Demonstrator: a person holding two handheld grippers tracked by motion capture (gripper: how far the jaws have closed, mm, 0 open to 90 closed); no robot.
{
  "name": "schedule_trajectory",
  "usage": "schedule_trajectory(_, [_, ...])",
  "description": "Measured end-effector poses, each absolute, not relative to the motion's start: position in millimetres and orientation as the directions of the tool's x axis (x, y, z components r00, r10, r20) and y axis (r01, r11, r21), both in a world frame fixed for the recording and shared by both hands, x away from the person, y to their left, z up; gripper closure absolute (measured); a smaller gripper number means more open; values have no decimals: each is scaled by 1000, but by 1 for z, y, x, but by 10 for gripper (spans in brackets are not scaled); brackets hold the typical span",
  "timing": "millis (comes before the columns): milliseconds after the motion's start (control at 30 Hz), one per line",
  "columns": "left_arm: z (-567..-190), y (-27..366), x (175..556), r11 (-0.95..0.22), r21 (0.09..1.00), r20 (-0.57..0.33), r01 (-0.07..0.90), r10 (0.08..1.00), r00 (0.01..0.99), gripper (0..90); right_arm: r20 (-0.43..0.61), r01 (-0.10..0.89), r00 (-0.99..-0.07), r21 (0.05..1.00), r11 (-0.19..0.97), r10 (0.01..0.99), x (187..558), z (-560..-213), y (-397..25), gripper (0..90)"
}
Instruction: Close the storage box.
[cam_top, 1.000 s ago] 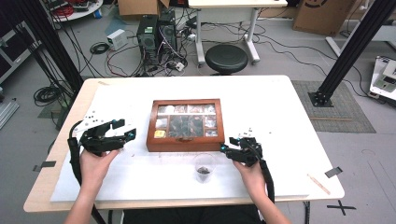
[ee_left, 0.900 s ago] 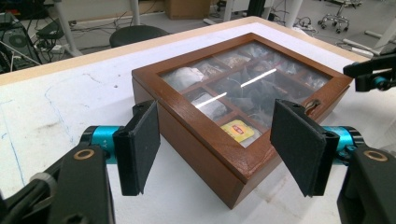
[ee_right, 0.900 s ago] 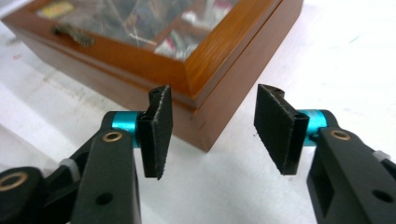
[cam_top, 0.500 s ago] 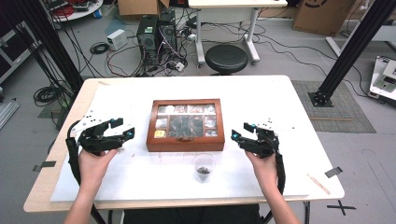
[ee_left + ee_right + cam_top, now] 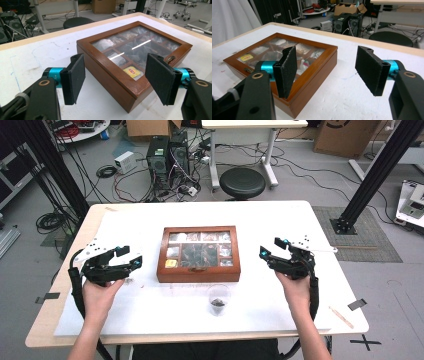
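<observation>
Wooden box (image 5: pixel 198 255) (lid closed) sits between left tool (image 5: pixel 131 258) and right tool (image 5: pixel 270 249).

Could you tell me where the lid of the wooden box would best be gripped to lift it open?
Probably at the front edge of the lid, by the small metal latch, coming from the person's side. The glass top is flat and offers no hold. Both the left gripper and right gripper stand open beside the wooden box.

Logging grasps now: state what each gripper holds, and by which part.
Nothing is held. The left gripper and right gripper are open, apart from the closed wooden box.
</observation>
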State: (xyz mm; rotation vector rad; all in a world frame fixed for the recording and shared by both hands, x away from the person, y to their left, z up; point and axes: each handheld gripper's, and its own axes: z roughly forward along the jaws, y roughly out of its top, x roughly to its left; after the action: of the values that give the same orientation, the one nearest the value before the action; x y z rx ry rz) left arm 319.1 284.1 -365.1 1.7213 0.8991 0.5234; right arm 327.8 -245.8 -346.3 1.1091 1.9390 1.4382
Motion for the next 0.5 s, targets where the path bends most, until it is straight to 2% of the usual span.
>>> schedule_trajectory(200, [-365,287,319,-135,942,-87,307,785,613,321,61,303,-550,944,132,833,333,-335,-248,317])
schedule_trajectory(500, [-366,289,318,-135,945,-76,297,794,604,312,51,298,-537,945,133,842,333,-340,-253,305])
